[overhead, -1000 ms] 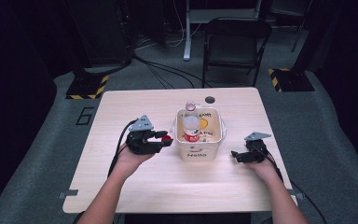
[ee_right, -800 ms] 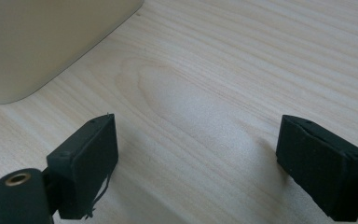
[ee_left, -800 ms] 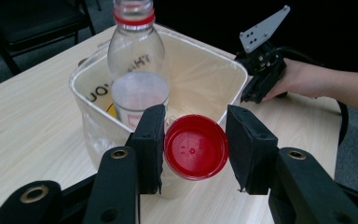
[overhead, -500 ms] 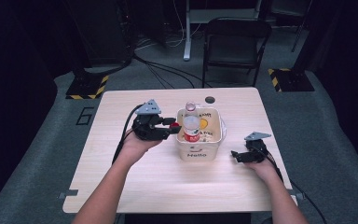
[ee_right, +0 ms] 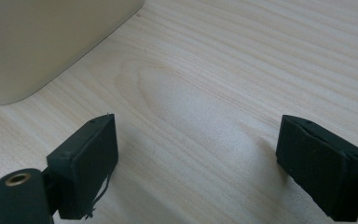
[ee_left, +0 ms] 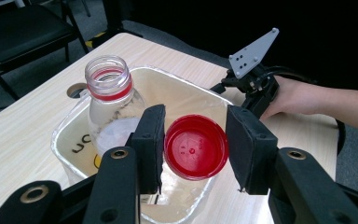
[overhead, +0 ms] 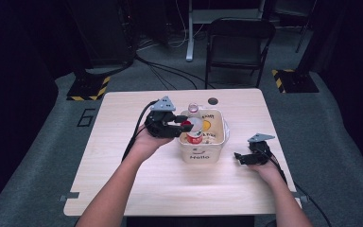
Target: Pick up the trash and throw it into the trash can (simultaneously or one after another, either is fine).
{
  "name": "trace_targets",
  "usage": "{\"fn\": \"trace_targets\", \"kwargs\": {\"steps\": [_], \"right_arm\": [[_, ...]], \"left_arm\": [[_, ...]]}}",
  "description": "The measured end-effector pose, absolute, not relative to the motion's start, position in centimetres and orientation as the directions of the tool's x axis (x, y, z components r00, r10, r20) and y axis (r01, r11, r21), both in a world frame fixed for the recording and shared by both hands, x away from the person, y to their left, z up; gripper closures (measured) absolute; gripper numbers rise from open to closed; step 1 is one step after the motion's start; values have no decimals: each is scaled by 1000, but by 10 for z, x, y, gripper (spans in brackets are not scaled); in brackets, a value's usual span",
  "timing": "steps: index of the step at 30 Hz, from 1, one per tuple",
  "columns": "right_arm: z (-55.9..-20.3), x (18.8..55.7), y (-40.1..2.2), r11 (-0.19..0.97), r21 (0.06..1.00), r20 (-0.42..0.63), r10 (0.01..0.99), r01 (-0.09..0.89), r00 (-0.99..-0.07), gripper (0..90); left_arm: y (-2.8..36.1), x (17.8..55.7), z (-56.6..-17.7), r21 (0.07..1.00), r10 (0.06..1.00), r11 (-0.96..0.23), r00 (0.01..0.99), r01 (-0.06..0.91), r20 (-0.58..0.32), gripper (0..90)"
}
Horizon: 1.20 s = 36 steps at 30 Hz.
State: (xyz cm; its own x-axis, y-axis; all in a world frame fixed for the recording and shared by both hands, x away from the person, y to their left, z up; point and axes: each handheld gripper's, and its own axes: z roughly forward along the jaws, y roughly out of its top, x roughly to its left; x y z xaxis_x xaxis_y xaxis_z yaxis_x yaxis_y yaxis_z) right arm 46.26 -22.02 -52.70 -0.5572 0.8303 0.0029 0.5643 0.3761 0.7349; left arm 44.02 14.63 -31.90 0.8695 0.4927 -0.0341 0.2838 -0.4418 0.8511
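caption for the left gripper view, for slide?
Left tongs grip a red cap over the tub holding an open bottle.

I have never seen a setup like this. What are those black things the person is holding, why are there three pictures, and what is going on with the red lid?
No robot here: a person at a table holds a hand-operated, two-jaw clamp in each hand, called a gripper. One picture comes from a camera fixed above the table. The other two come from small cameras riding on each gripper, looking along its black jaws.

On the table stands a cream tub printed "Hello". Inside it is a clear bottle with a red band at its neck and no cap on.

The left gripper is over the tub, shut on a red lid beside the bottle's open mouth. The right gripper sits low over bare wood next to the tub, jaws wide apart, holding nothing.
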Motion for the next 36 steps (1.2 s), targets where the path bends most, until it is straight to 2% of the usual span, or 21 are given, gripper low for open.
{"fn": "trace_targets", "kwargs": {"steps": [36], "right_arm": [[-527,463,-220,379,734,3,828,564,-561,120]], "left_arm": [[128,463,-378,781,571,-496,820,381,-37,581]]}}
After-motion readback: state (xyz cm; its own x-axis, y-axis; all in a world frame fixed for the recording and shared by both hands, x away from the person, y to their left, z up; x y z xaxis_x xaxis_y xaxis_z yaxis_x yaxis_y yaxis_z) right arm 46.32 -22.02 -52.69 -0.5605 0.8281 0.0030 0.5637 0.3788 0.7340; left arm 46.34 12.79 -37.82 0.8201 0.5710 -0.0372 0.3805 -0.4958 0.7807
